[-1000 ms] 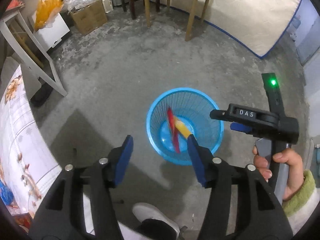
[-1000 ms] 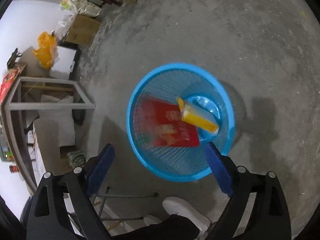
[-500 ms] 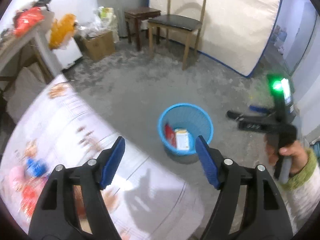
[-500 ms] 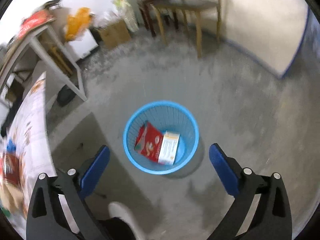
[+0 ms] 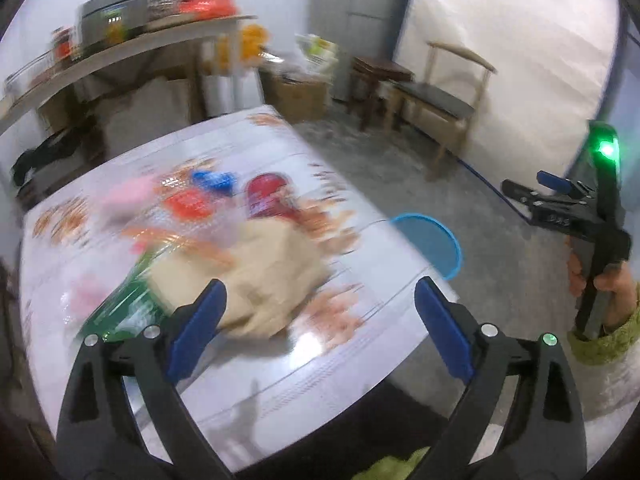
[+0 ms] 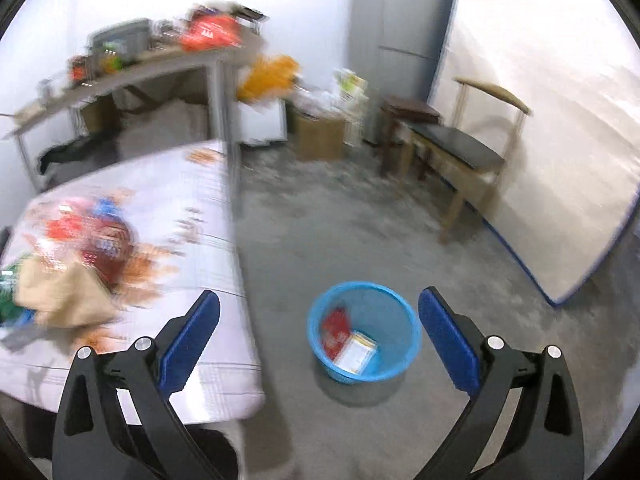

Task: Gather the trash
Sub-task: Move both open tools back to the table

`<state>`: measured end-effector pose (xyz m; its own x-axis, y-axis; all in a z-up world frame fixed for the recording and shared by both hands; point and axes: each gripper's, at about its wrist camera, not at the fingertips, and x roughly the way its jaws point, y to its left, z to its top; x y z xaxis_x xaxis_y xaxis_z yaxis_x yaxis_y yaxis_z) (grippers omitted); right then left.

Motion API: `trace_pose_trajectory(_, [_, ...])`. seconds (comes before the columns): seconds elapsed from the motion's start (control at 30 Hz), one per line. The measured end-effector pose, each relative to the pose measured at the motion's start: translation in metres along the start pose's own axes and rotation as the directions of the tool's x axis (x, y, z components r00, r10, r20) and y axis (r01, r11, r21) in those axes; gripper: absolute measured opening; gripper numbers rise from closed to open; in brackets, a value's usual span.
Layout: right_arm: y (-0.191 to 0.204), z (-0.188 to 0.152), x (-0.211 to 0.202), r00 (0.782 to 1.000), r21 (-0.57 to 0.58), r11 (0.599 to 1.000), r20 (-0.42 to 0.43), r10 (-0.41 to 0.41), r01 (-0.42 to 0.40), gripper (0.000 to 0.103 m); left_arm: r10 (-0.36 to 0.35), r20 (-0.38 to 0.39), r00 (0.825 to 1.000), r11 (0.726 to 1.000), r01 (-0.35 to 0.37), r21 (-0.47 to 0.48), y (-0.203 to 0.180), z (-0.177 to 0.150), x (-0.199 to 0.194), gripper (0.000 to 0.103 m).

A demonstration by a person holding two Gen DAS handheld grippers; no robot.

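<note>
Both the left gripper (image 5: 316,316) and right gripper (image 6: 318,334) gape empty; the crumpled tan paper bag (image 5: 260,276) on the counter (image 5: 360,344) looks light and soft, best pinched at a raised fold.

Light: even, bright indoor, source unseen
Glare: pale sheen on glossy white patterned tablecloth (image 5: 304,344)
Blur: heavy motion smear on tabletop clutter and cluttered grey shelf (image 6: 132,68)
Sharpest: blue mesh plastic basket (image 6: 400,312)
Edges: fisheye bending, black corner vignette

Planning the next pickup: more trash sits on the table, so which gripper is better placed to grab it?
Probably left. The left gripper faces the tan bag, fingers open. The right gripper faces the blue basket.
</note>
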<state>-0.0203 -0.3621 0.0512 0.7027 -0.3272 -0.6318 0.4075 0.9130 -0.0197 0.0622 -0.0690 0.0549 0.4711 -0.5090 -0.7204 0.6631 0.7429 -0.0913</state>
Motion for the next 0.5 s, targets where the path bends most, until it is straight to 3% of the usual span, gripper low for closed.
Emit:
trace_pose_trajectory(0.17, [0.048,0.009,-0.004,0.988,-0.054,0.986,0.000,0.156,-0.155,0.096,0.090,0.040,0.995,0.995,-0.088,-0.049,0.038,-0.028,-0.030,0.095])
trace_pose_trajectory(0.37, [0.106,0.017,0.009,0.962,-0.083,0.959,-0.051,0.269,-0.273,0.096,0.082,0.089,0.993,0.967,-0.057,-0.246,0.102,-0.052,-0.057,0.095])
trace_pose_trajectory(0.5, [0.138,0.027,0.024,0.939,-0.086,0.936,-0.093,0.332,-0.340,0.097,0.109,0.114,0.988,0.948,-0.069,-0.310,0.143,-0.058,-0.065,0.095])
